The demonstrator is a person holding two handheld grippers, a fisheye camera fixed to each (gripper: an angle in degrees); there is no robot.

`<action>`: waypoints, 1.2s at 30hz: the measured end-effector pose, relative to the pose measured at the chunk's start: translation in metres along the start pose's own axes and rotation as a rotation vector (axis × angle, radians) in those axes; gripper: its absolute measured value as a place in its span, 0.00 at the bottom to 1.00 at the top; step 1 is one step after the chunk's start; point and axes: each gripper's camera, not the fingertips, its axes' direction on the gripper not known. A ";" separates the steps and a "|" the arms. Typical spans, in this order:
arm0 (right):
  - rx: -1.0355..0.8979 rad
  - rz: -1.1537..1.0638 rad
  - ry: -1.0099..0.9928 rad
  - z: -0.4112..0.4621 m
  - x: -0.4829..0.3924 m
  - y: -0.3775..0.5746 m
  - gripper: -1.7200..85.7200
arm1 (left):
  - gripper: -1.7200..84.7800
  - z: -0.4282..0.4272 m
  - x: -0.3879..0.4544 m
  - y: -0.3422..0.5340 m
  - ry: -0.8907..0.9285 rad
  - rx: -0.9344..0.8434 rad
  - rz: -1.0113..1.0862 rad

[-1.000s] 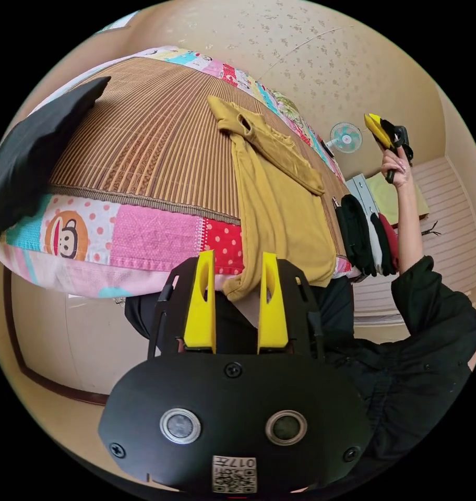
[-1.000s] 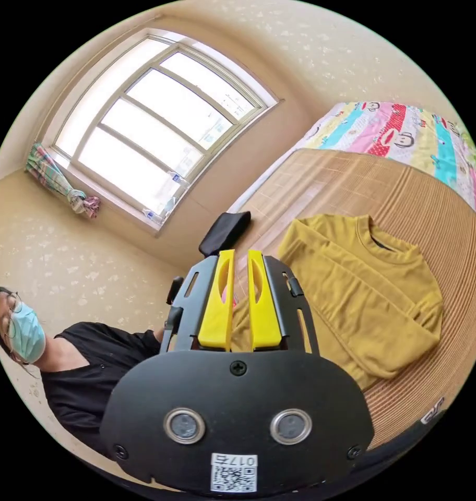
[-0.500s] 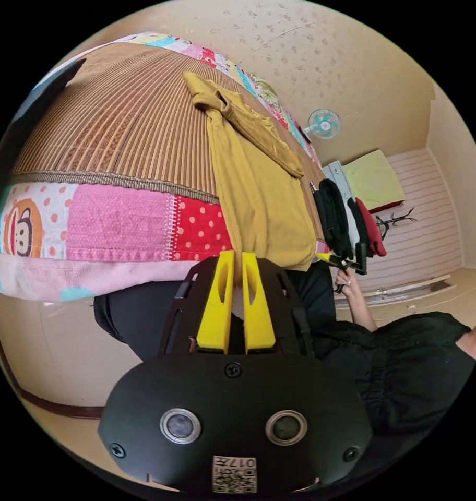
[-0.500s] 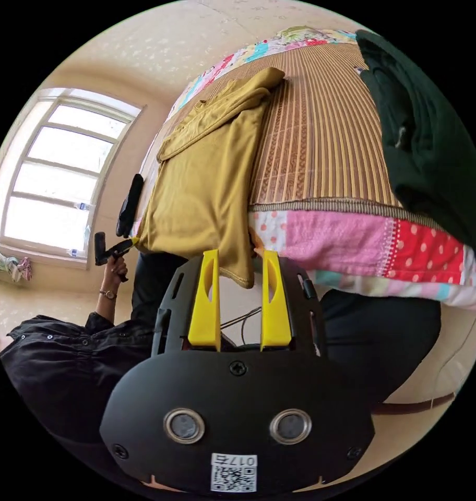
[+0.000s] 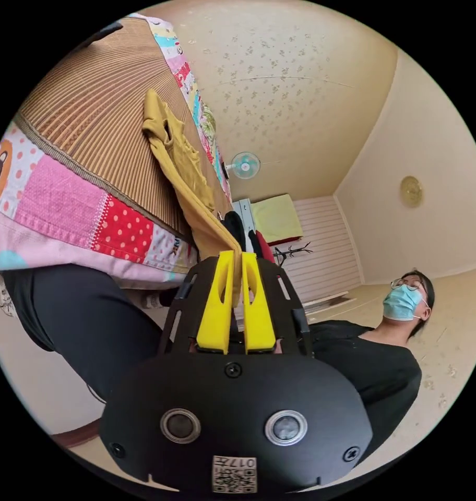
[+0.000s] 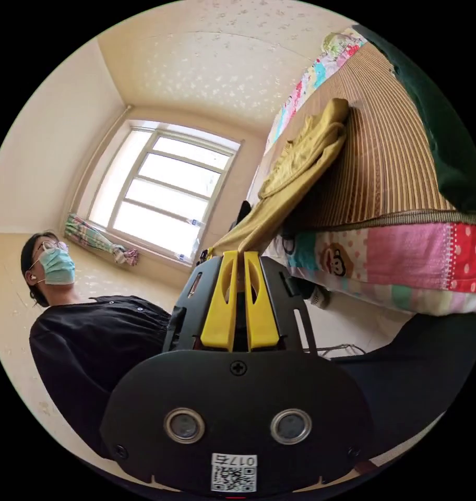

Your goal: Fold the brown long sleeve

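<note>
Since half a second ago your right tongs have closed on the shirt's hem, and both pairs now pinch it off the bed's edge. Your left tongs clamp the other hem corner of the shirt. Beyond, it stretches up onto the mat, sleeves folded across it.

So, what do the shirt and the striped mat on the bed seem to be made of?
The brown long sleeve looks like a soft matte knit, perhaps cotton: it drapes and creases over the bed edge. The mat looks like woven bamboo or rattan strips, judging by its fine parallel ribs and slight sheen, with a woven trim along the border; the exact fibre is unclear.
</note>
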 end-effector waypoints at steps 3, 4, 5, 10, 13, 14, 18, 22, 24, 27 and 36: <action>0.065 -0.079 -0.088 -0.028 -0.035 0.004 0.05 | 0.05 -0.006 0.002 0.001 0.180 0.035 -0.063; 0.081 -0.062 -0.125 -0.033 -0.037 0.003 0.05 | 0.05 -0.009 -0.002 0.002 0.218 0.087 -0.101; 0.091 -0.039 -0.142 -0.034 -0.035 0.002 0.05 | 0.05 -0.010 -0.004 0.001 0.231 0.109 -0.117; 0.166 0.126 -0.084 -0.027 -0.009 -0.064 0.05 | 0.05 -0.012 -0.020 -0.047 0.117 0.302 -0.279; 0.122 0.167 0.025 -0.005 0.002 -0.151 0.06 | 0.06 0.000 -0.024 -0.124 -0.006 0.335 -0.296; 0.121 0.174 0.057 0.000 0.005 -0.169 0.06 | 0.06 0.005 -0.027 -0.142 -0.020 0.330 -0.294; 0.176 0.191 0.290 0.039 0.044 -0.277 0.10 | 0.16 0.028 -0.058 -0.238 -0.175 0.398 -0.283; 0.189 0.224 0.405 0.076 0.061 -0.296 0.13 | 0.20 0.035 -0.059 -0.242 -0.467 0.388 -0.201; 0.142 0.174 0.482 0.096 0.055 -0.289 0.13 | 0.20 0.041 -0.058 -0.218 -0.574 0.366 -0.171; 0.061 0.099 0.588 0.135 0.047 -0.268 0.14 | 0.23 0.057 -0.069 -0.167 -0.652 0.314 -0.197; -0.367 -0.137 0.388 0.347 -0.013 -0.289 0.21 | 0.11 0.127 -0.099 -0.115 -0.522 0.260 -0.284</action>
